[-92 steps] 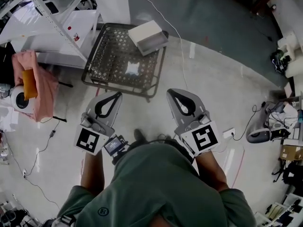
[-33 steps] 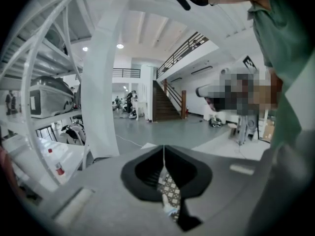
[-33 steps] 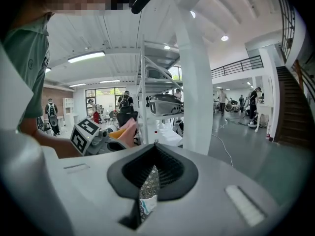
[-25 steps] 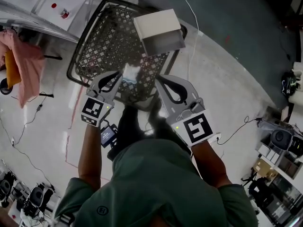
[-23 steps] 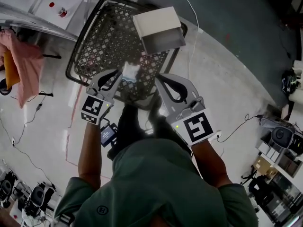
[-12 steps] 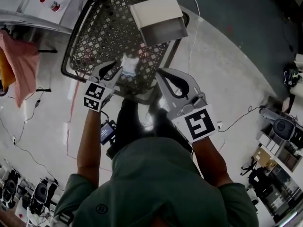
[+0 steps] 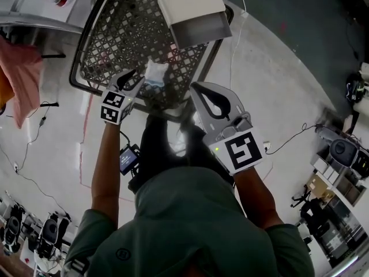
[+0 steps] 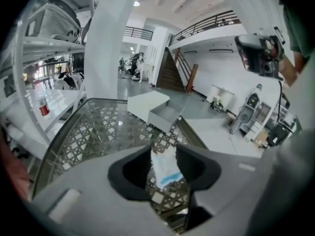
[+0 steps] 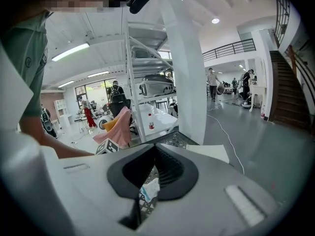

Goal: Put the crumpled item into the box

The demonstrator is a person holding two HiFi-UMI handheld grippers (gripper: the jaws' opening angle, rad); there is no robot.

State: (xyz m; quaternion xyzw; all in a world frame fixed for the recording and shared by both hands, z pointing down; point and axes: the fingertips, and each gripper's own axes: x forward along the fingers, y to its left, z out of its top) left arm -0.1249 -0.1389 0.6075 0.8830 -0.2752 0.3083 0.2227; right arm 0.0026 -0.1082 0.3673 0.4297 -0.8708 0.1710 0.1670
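left tool (image 8: 164, 151) is hovering with jaws apart, having just been opening, crumpled white blue-streaked item (image 7: 155, 74) showing between them | item is lying on black metal lattice basket (image 7: 124, 27), upper centre, below white rectangular box (image 7: 193, 13) | right tool (image 9: 154, 148) is holding jaws together, gripping nothing

Large open hall, run as a lab or workshop. Polished grey floor (image 7: 271, 91), with loose cables (image 7: 291, 141) trailing to devices (image 7: 341, 152) parked along its edge. White metal shelving rack (image 9: 147, 90) stands beside a thick white column (image 9: 189, 68). A staircase (image 8: 172, 73) leads up to a railed mezzanine (image 8: 209, 23). Strip lights (image 9: 69, 51) overhead. People (image 9: 212, 82) stand about in the distance.
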